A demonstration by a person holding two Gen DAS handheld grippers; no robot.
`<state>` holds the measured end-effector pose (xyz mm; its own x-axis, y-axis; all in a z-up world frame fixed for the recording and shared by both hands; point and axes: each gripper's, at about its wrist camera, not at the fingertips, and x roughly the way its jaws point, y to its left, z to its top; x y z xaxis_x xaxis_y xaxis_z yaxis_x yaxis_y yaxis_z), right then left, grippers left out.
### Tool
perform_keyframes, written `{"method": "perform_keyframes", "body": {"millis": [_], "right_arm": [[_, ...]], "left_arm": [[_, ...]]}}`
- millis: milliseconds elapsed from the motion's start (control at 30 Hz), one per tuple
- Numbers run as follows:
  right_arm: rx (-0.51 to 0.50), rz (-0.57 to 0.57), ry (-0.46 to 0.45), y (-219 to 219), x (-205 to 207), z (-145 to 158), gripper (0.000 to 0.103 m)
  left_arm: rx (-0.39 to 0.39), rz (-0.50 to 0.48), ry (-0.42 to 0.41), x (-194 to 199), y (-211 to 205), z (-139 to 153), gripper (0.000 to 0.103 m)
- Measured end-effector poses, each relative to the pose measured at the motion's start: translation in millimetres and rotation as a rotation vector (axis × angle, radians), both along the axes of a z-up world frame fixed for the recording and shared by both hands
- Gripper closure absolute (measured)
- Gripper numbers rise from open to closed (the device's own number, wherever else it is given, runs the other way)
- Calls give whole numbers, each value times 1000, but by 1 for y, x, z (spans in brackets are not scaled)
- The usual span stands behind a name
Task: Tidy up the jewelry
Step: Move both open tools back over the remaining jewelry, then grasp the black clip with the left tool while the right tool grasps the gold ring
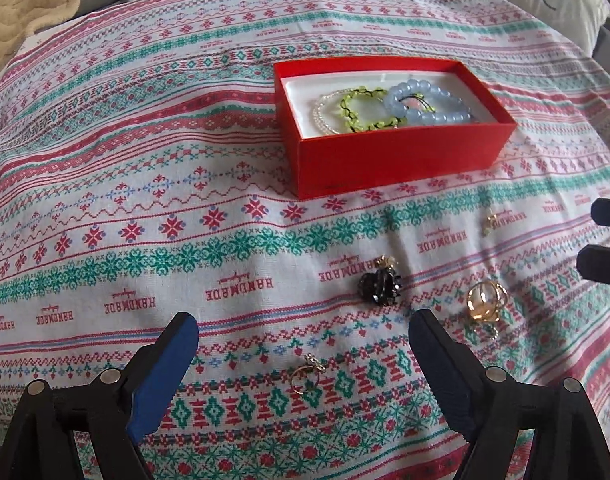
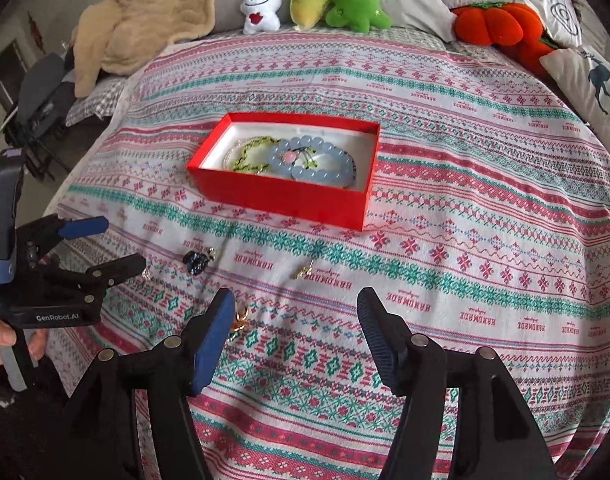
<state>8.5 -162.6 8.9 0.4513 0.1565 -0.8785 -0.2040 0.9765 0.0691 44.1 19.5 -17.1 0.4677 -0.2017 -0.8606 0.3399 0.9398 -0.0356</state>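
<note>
From the left wrist camera, the left hand-held gripper (image 1: 303, 334) hangs low over a bed covered by a patterned cloth (image 1: 145, 184), its blue-padded fingers spread wide with nothing between them. A small gold ring (image 1: 307, 374) lies on the cloth in the gap between the two fingers. Farther ahead sits a black beaded piece (image 1: 380, 286), and to its right a larger gold ring (image 1: 485, 300). A small gold earring (image 1: 491, 222) lies beyond that, near the tips of the right hand-held gripper (image 1: 597, 238) entering from the right edge. A red box (image 1: 385, 164) stands past the loose pieces, holding a pale blue bead bracelet (image 1: 425, 106), a green-and-black bracelet (image 1: 357, 114) and a clear beaded strand (image 1: 325, 118).

From the right wrist camera, the right hand-held gripper (image 2: 295, 310) is likewise parted and empty above the cloth (image 2: 465, 240). The gold ring (image 2: 241, 318) lies just beside its left finger. The earring (image 2: 303, 271) and the black piece (image 2: 197, 261) rest ahead, apart from each other. The left hand-held gripper (image 2: 121, 244) reaches in from the left, jaws apart. The red box (image 2: 281, 196) sits beyond with the bracelets inside. Plush toys (image 2: 337, 2) line the far edge of the bed.
</note>
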Motion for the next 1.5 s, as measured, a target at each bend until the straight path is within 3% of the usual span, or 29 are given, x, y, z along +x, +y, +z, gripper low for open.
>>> {"method": "perform_keyframes", "body": {"millis": [267,467,633,800,1033,1167,1500], "right_arm": [[-42,125,54,23,-22,-41,37],[-54,108,86,20,-21,-62,37],[-40,75,84,13,-18,-69,37],[-12,68,77,16,-16,-66,37],[-11,85,68,25,-16,-64,37],[-17,89,60,29,-16,-64,37],[1,81,40,33,-10,-59,37]], "left_arm": [[22,-87,17,-6,-21,-29,14],[60,-109,24,-4,-32,-44,14],[-39,-104,38,2,-27,-40,15],[-112,-109,49,12,-24,-37,30],[-48,-133,22,17,-41,-41,57],[-40,-147,19,20,-51,-41,78],[-39,-111,14,15,-38,-27,79]]}}
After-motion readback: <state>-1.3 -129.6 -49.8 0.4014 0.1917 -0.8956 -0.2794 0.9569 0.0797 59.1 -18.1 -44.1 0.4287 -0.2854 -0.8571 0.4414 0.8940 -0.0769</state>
